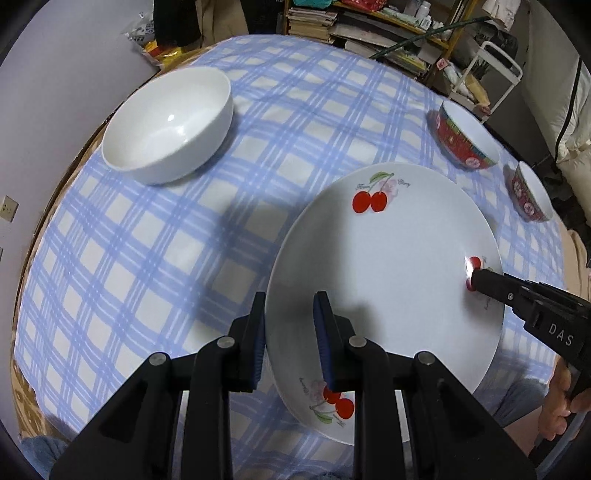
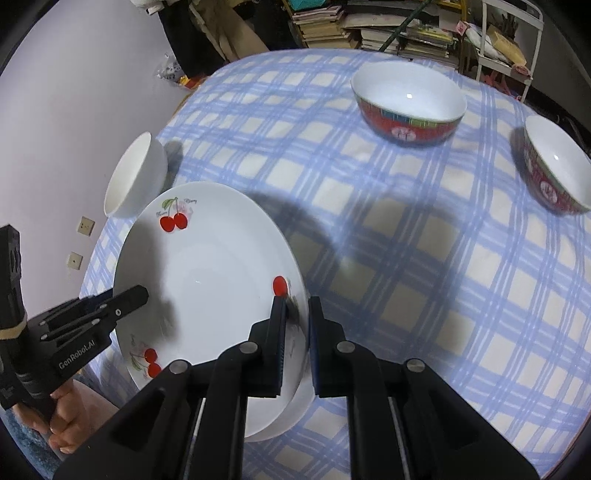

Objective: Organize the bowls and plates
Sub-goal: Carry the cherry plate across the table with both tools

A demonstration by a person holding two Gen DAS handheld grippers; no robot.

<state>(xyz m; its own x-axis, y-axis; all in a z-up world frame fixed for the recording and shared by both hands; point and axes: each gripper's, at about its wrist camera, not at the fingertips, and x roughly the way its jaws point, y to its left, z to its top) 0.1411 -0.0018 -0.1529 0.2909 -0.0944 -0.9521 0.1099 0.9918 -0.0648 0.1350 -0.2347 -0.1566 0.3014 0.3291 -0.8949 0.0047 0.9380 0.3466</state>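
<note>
A white plate (image 1: 388, 266) printed with red cherries is held at two sides, with its shadow on the checked cloth beneath. My left gripper (image 1: 290, 332) is shut on its near-left rim, and my right gripper (image 2: 297, 332) is shut on the right rim. From the opposite camera each one shows as a black finger on the plate: the right gripper (image 1: 476, 278) and the left gripper (image 2: 136, 295). A plain white bowl (image 1: 168, 125) (image 2: 136, 177) stands at the table's left edge. Two red-patterned bowls, a large one (image 1: 467, 138) (image 2: 408, 103) and a smaller one (image 1: 532, 192) (image 2: 557, 166), stand far right.
The table carries a blue-and-white checked cloth (image 1: 184, 240) and ends close to a pale wall (image 2: 74, 110) on the left. Shelves of stacked books (image 1: 332, 22) and a white rack (image 1: 498, 66) stand behind it. A person's hand (image 2: 62, 413) holds each gripper handle.
</note>
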